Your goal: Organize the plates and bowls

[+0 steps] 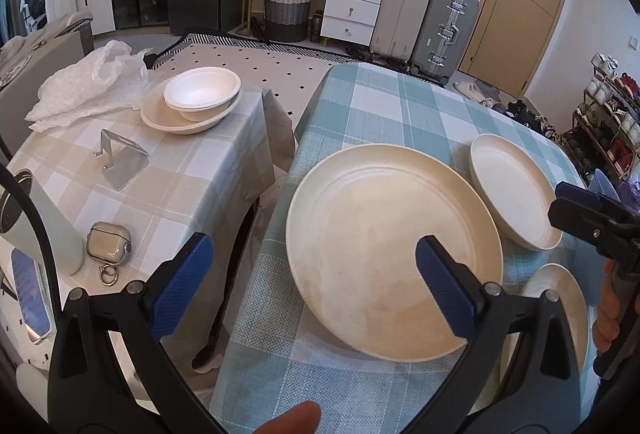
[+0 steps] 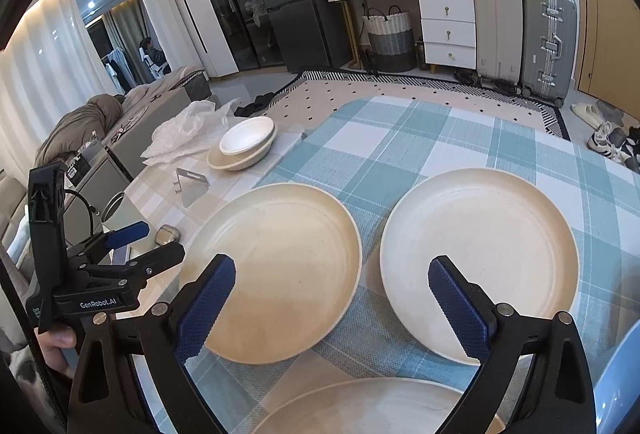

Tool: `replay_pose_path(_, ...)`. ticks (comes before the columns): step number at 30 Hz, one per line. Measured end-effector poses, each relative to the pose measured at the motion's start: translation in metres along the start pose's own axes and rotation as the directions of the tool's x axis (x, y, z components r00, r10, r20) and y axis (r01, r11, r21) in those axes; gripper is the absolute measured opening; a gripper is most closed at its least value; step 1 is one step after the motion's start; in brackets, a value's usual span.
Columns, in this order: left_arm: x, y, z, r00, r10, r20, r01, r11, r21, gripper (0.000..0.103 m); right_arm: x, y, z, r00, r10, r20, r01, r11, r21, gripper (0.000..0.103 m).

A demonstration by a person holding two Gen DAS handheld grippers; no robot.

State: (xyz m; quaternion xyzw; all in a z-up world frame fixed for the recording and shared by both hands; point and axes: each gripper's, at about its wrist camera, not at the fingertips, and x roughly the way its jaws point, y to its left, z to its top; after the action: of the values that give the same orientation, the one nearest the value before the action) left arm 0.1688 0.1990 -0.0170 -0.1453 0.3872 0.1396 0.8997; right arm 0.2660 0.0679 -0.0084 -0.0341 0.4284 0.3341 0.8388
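- left gripper (image 1: 312, 270) — jaws spread wide, nothing held, hovering over the big cream plate (image 1: 384, 234) on the blue-check tabletop (image 1: 360, 105)
- right gripper (image 2: 332, 298) is wide open and empty too, above two plates lying side by side
- stacked bowls (image 1: 200, 97) sit on the beige tabletop (image 1: 192, 177)

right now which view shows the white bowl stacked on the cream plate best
The left wrist view: the white bowl sits nearer and larger there, nested on the cream plate. The right wrist view shows the same stack smaller and farther off.
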Motion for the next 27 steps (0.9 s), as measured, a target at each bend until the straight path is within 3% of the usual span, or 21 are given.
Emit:
replay_pose_path(4,0.010,0.003,0.001,1.000,0.009,-0.022,-0.009,1.000,-0.003,0.101,0.010,0.000,-0.003,0.999,0.009,-0.035,-0.009,1.000,0.004,0.093)
replay_pose_path(9,0.018,0.008,0.000,0.998,-0.001,-0.058,0.000,1.000,-0.011,0.093,0.023,0.004,-0.007,0.997,0.031,-0.073,-0.031,1.000,0.001,0.089)
replay_pose_path(11,0.020,0.009,-0.001,0.998,0.001,-0.065,-0.002,1.000,-0.005,0.091,0.030,0.006,-0.009,0.995,0.042,-0.089,-0.042,0.999,0.001,0.082)
replay_pose_path(17,0.032,0.011,-0.007,0.994,-0.023,-0.108,0.023,1.000,-0.009,0.069,0.042,0.010,-0.013,0.991,0.047,-0.123,-0.047,0.999,0.001,0.077)
replay_pose_path(24,0.040,0.011,-0.012,0.992,-0.006,-0.123,0.005,1.000,-0.007,0.066,0.057,0.011,-0.017,0.985,0.040,-0.165,-0.040,0.999,0.005,0.075)
replay_pose_path(27,0.044,0.012,-0.013,0.990,-0.017,-0.138,0.014,1.000,-0.020,0.064,0.066,0.010,-0.019,0.981,0.029,-0.190,-0.028,1.000,0.007,0.067)
